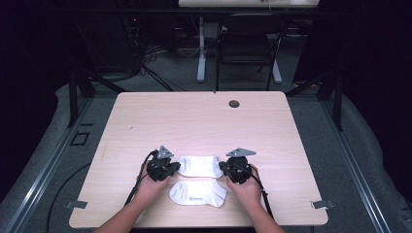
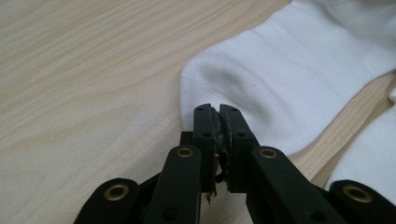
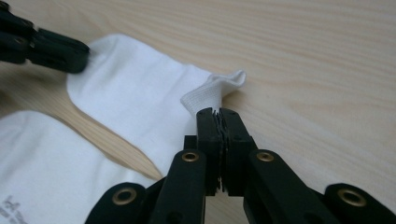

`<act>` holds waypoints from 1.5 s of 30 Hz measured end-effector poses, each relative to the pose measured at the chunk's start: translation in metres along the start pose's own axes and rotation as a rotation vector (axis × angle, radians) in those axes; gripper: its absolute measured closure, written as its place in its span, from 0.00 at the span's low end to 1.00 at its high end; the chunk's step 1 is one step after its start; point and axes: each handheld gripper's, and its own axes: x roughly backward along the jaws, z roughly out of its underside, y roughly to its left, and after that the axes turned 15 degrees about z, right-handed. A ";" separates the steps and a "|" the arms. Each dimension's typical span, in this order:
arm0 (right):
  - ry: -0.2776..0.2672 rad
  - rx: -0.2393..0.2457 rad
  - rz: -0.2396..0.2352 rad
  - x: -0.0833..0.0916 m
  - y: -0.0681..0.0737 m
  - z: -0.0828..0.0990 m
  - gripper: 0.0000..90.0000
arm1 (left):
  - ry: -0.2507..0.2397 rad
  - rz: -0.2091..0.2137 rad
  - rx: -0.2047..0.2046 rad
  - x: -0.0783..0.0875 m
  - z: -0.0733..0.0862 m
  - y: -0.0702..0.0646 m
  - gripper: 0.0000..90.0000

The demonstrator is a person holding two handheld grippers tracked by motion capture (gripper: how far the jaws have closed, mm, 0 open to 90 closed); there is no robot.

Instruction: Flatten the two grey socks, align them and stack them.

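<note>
Jaws of both grippers pinch opposite edges of the far sock [image 1: 199,165], near sock [image 1: 198,192] just beside.

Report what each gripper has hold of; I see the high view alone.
Observer: The right gripper is shut on the far sock's ribbed cuff, which curls up off the table.
Operator: Now the left.
Observer: The left gripper is shut at that sock's toe edge; I can't tell whether cloth is pinched.
Operator: Check the near sock.
Observer: The near sock lies flat, untouched, with grey print near one end.
</note>
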 end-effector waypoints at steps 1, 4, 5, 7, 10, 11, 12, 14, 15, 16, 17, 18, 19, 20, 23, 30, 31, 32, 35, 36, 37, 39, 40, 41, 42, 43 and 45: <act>0.020 0.004 0.004 -0.002 -0.002 0.002 0.98 | 0.000 0.001 0.000 0.000 0.000 0.000 0.95; 0.050 0.001 0.011 -0.005 -0.007 0.007 0.96 | -0.005 0.003 0.004 0.001 0.001 0.001 0.95; 0.049 -0.006 0.012 -0.004 -0.009 0.008 0.95 | -0.004 0.003 0.003 0.001 0.001 0.001 0.95; 0.021 -0.018 0.021 0.001 -0.011 0.006 0.93 | -0.003 0.002 0.005 0.001 0.001 0.001 0.95; -0.032 -0.039 0.025 0.009 -0.012 0.003 0.93 | -0.002 -0.002 0.003 0.001 0.001 0.000 0.95; -0.048 -0.040 0.015 0.012 -0.011 0.001 0.93 | -0.003 -0.003 0.003 0.001 0.001 0.000 0.95; -0.061 -0.041 0.003 0.014 -0.009 0.000 0.93 | -0.004 -0.002 0.002 0.001 0.001 0.000 0.95; -0.075 -0.011 -0.028 0.014 -0.002 -0.004 0.93 | -0.004 0.001 0.003 0.001 0.001 0.001 0.95; -0.075 0.001 -0.039 0.010 0.003 -0.005 0.92 | -0.005 0.001 0.003 0.001 0.001 0.001 0.95; -0.071 0.013 -0.040 0.007 0.005 -0.006 0.92 | -0.004 0.001 0.002 0.001 0.001 0.001 0.95; -0.061 0.028 -0.033 0.002 0.009 -0.006 0.92 | -0.005 0.002 0.003 0.001 0.001 0.001 0.95; -0.054 0.038 -0.024 -0.002 0.009 -0.006 0.92 | -0.005 0.003 0.004 0.001 0.001 0.001 0.95; -0.034 0.039 -0.011 -0.008 0.009 -0.005 0.92 | -0.005 0.004 0.003 0.001 0.001 0.001 0.95; -0.021 0.031 -0.005 -0.013 0.008 -0.005 0.91 | -0.006 0.005 0.003 0.001 0.002 0.001 0.95; -0.001 0.020 0.027 -0.022 0.003 -0.001 0.91 | -0.010 0.015 0.009 0.002 0.002 0.002 0.95; 0.024 -0.009 0.026 -0.027 -0.005 0.004 0.90 | -0.011 0.019 0.019 0.002 0.002 0.003 0.94; 0.027 -0.008 0.025 -0.026 -0.006 0.005 0.89 | -0.011 0.020 0.021 0.002 0.002 0.002 0.93; 0.025 -0.004 0.022 -0.026 -0.006 0.005 0.88 | -0.013 0.019 0.022 0.002 0.001 0.002 0.92; 0.034 -0.017 0.020 -0.025 -0.007 0.004 0.85 | -0.023 0.010 0.022 0.004 -0.001 0.003 0.85; 0.035 -0.016 0.023 -0.024 -0.008 0.004 0.84 | -0.031 0.003 0.020 0.005 -0.003 0.003 0.83; 0.028 -0.017 0.017 -0.023 -0.008 0.004 0.84 | -0.040 -0.005 0.017 0.006 -0.004 0.003 0.80; 0.018 -0.007 0.019 -0.021 -0.008 0.002 0.82 | -0.040 -0.015 0.028 0.007 -0.006 0.006 0.76; 0.005 -0.008 0.025 -0.020 -0.008 0.001 0.81 | -0.034 -0.017 0.030 0.007 -0.006 0.007 0.74; 0.001 -0.006 0.026 -0.019 -0.008 0.001 0.80 | -0.038 -0.023 0.033 0.007 -0.006 0.008 0.74; -0.003 -0.004 0.029 -0.018 -0.009 0.000 0.79 | -0.036 -0.025 0.037 0.007 -0.007 0.010 0.73; -0.016 -0.009 0.034 -0.017 -0.009 -0.001 0.78 | -0.042 -0.024 0.050 0.007 -0.007 0.011 0.73; -0.019 0.006 0.052 -0.015 -0.011 -0.002 0.75 | -0.039 -0.025 0.055 0.006 -0.007 0.013 0.72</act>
